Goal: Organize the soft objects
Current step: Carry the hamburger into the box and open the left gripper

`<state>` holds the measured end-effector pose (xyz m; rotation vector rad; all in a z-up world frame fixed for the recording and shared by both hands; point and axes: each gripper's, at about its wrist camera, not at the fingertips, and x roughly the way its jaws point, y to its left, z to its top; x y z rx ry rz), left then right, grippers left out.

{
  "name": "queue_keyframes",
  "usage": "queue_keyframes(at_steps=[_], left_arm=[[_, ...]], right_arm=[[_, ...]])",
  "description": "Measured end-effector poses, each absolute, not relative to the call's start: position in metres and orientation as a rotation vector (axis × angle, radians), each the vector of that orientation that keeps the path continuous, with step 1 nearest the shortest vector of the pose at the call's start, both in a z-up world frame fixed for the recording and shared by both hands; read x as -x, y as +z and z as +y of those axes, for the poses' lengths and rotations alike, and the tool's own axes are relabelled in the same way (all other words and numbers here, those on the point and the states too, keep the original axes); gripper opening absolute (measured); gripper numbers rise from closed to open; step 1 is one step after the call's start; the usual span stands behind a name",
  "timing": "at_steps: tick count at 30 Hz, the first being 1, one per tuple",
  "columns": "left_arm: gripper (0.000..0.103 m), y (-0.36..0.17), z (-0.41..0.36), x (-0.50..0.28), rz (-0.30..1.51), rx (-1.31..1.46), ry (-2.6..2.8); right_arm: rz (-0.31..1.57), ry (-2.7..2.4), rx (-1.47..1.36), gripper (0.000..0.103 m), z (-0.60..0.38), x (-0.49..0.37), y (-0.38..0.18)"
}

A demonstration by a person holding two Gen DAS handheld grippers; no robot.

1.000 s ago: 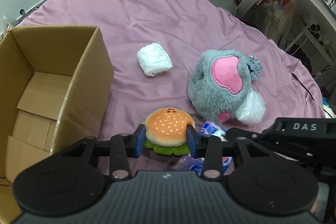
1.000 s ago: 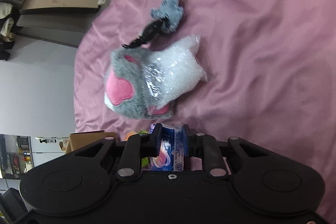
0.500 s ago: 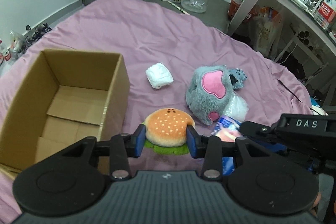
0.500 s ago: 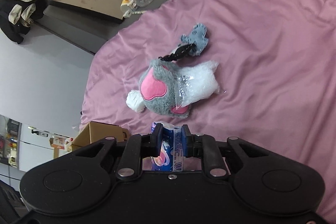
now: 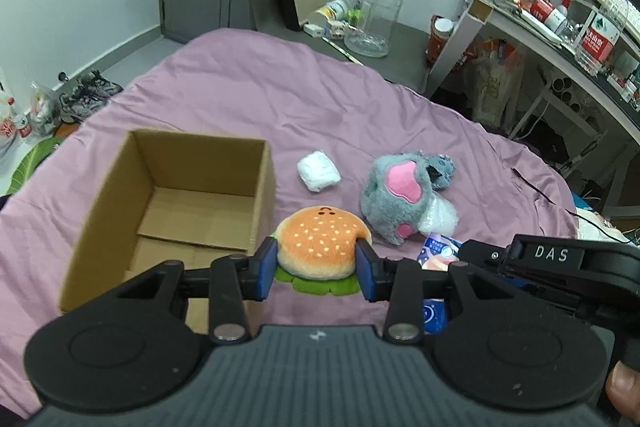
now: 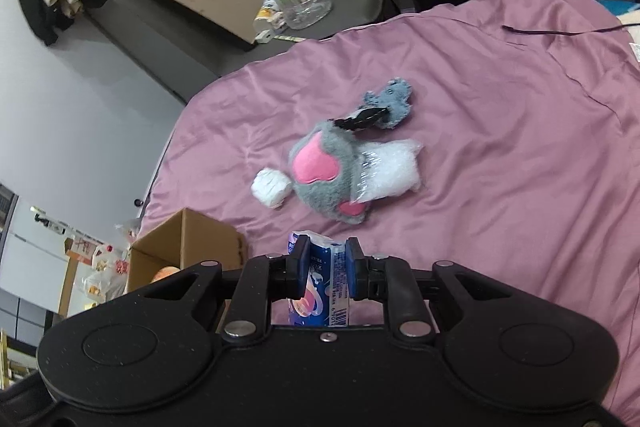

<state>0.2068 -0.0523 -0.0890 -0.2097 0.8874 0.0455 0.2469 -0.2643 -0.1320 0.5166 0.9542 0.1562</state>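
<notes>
Cardboard box (image 5: 168, 211) stands open-topped at ten o'clock on the purple bedspread (image 5: 280, 99), ready to receive items. My left gripper (image 5: 316, 267) clamps the burger plush (image 5: 318, 241) by its sides, held clear of the bed. My right gripper (image 6: 326, 267), at three o'clock, pinches the tissue pack (image 6: 322, 279) upright.

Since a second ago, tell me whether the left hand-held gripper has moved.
Yes. The left hand-held gripper, shut on the burger plush, has risen and pulled back: the cardboard box and the gray plush look smaller and farther off.
</notes>
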Motion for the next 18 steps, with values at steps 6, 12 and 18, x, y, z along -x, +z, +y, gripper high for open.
queue_keyframes(at_steps=[6, 12, 18], left_arm=[[0.040, -0.078, -0.028, -0.194, 0.866, 0.211, 0.088], [0.040, -0.073, -0.001, -0.188, 0.855, 0.211, 0.123], [0.040, -0.074, 0.026, -0.187, 0.857, 0.217, 0.146]], right_arm=[[0.928, 0.183, -0.466, 0.018, -0.247, -0.239, -0.119], [0.896, 0.216, -0.423, 0.018, -0.227, -0.235, -0.104], [0.872, 0.235, -0.414, 0.018, -0.211, -0.233, -0.098]])
